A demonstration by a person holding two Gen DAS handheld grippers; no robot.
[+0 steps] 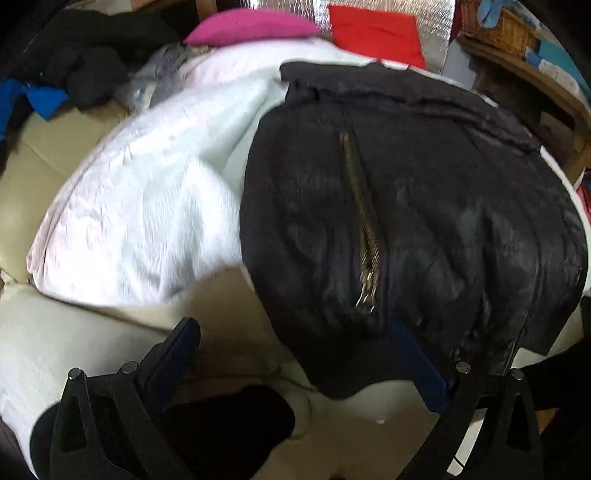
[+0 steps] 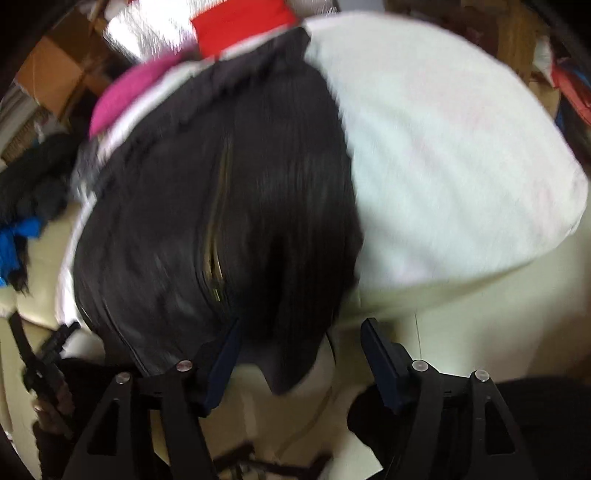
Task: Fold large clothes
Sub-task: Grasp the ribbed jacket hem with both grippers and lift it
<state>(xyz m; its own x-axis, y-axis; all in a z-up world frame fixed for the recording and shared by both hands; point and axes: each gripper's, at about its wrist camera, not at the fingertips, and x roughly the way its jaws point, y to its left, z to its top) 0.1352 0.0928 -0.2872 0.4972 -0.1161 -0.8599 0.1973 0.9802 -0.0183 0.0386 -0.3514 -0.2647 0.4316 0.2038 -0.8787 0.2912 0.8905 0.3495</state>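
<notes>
A black jacket [image 1: 406, 206] with a brass zipper [image 1: 364, 229] lay spread over a white cushion [image 1: 140, 206] on a cream sofa [image 1: 55, 343], filling the centre and right of the left wrist view. The left gripper [image 1: 299, 347] stood wide at the lower edge, its right finger over the jacket's hem. In the blurred right wrist view, the right gripper [image 2: 303, 332] also stood wide, the hem between its fingers but not pinched. A pink cushion [image 1: 251, 26] and a red cloth [image 1: 376, 33] sat at the top.
</notes>
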